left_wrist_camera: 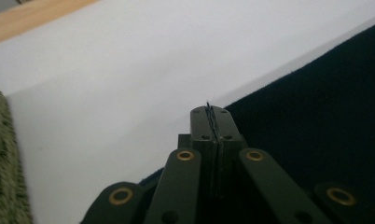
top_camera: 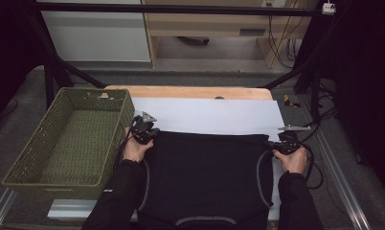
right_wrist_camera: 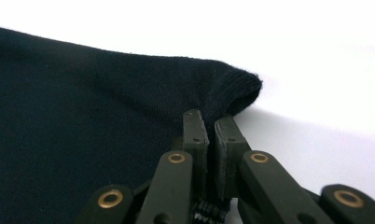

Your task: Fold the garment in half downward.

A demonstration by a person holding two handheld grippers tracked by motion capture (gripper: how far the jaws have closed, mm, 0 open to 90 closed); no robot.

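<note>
The left gripper (left_wrist_camera: 212, 122) has its jaws pressed together, and a thin line of dark fabric shows in the seam between them: it is clamped on the far left corner of the black garment (top_camera: 207, 177). In the high view this gripper (top_camera: 143, 130) sits at about 9 o'clock from the table's middle, just beside the basket (top_camera: 32, 158). The right gripper (right_wrist_camera: 210, 122) has its jaws drawn in tight as well, with only a narrow slit left between them. They pinch the garment's fabric just behind its ribbed hem corner (right_wrist_camera: 239, 88), which bulges out past the jaw tips. From above, the right gripper (top_camera: 282, 143) lies at about 3 o'clock, at the garment's far right corner.

There are two grippers, each held in one hand: the left hand (top_camera: 135, 149) and the right hand (top_camera: 293, 159), both in black sleeves. There is one garment, one white sheet (top_camera: 209, 115), one green woven basket and one wooden table (top_camera: 181, 92).

The garment is black, of a fine knit, and lies flat on the white sheet, spreading from the centre of the table toward 6 o'clock. Its far edge runs straight between the two grippers. Pale stitched seams curve down both of its sides, and another pale curved seam shows at its near end. The white sheet stays bare from the garment's far edge toward 12 o'clock. The basket stands at 9 o'clock, overhanging the table's left side.
</note>
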